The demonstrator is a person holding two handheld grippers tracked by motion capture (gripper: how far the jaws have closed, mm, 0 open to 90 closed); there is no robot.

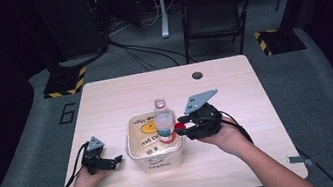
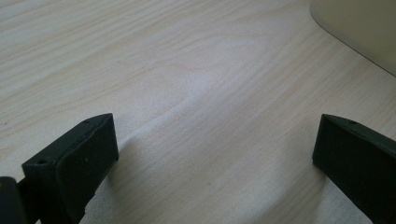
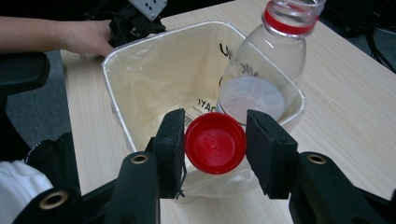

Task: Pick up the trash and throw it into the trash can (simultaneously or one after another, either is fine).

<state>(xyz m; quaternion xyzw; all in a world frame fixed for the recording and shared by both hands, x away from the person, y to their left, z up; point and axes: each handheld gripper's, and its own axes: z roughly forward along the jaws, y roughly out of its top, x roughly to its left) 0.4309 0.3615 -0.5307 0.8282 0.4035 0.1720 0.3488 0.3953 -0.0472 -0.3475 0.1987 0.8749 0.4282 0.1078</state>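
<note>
A round red bottle cap (image 3: 215, 143) sits pinched between the two black jaws of my right gripper (image 3: 214, 145), right at the near rim of a cream bin (image 3: 116, 88). In the high view that gripper (image 1: 182, 130) hovers at the bin's right edge with the cap (image 1: 179, 127) showing red. A clear plastic bottle (image 3: 266, 74) with a red neck ring and no cap stands in the bin (image 1: 140, 161), where its white label (image 1: 164, 126) shows. My left gripper (image 1: 114, 161) rests on the table left of the bin, jaws wide apart over bare wood (image 2: 215, 154).
The bin is lined with a thin clear bag (image 3: 154, 70) and carries black lettering. The pale wooden table (image 1: 119, 96) has a round cable hole (image 1: 197, 75) near its far edge. A black folding chair (image 1: 215, 12) stands beyond the table.
</note>
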